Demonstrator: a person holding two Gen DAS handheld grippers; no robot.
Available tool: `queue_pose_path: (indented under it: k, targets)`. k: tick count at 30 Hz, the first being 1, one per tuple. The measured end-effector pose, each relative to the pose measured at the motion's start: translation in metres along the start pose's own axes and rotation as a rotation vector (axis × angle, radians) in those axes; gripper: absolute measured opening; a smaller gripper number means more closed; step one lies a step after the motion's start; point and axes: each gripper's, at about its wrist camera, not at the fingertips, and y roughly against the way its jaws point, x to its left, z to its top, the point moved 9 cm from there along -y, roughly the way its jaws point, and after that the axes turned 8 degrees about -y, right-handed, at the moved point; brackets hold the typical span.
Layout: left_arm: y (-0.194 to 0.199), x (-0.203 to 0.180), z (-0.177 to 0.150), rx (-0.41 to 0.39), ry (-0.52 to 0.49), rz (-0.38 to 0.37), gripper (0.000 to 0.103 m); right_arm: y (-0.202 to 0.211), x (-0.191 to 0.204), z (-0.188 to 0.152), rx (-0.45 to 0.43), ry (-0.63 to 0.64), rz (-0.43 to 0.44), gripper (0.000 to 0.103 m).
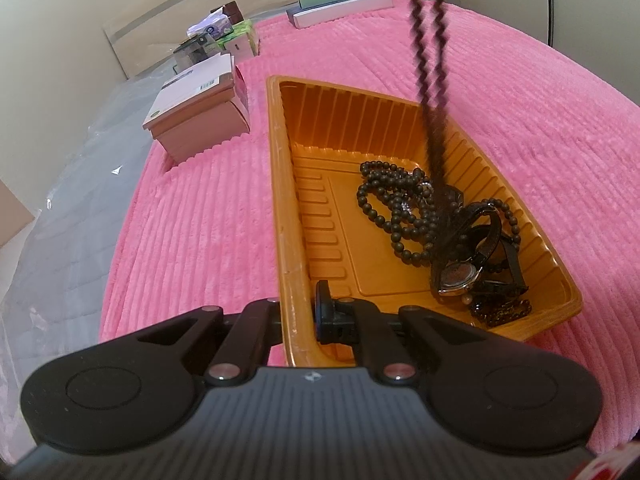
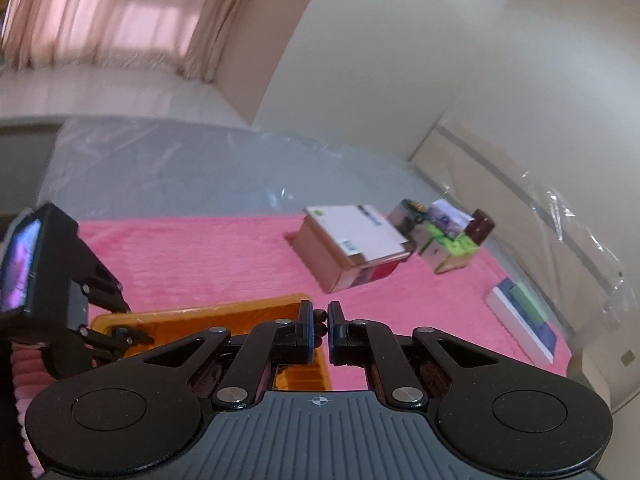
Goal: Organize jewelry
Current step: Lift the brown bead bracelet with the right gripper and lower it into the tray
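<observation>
Left wrist view: I have the left gripper (image 1: 298, 316) clamped on the near-left wall of the orange tray (image 1: 280, 184), one finger outside and one inside, jaws narrow around the rim. The tray rests on the pink blanket (image 1: 192, 232). Inside, toward its right half, lie a dark bead necklace (image 1: 394, 208), a wristwatch (image 1: 460, 276) and a dark chain (image 1: 500, 312), piled together and overlapping. A brown beaded strand (image 1: 426, 52) hangs down from above into the pile.

Right wrist view: the right gripper (image 2: 320, 326) has its jaws nearly closed on small dark beads (image 2: 320, 314), above the tray's far end.

Judgement: several pieces are already in the tray; the strand is partly in and not yet released. I see no loose jewelry on the blanket.
</observation>
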Motion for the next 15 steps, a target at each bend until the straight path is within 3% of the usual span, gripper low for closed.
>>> queue_pose_path:
  k: [9,15]
  targets:
    - [-0.003,0.002,-0.001,0.0,0.006,-0.006,0.004,-0.034,0.017,-0.024,0.069,0.086,0.076,0.007]
    - [-0.003,0.001,-0.002,0.001,0.006,-0.006,0.004,-0.043,0.017,-0.037,0.095,0.127,0.082,0.007]
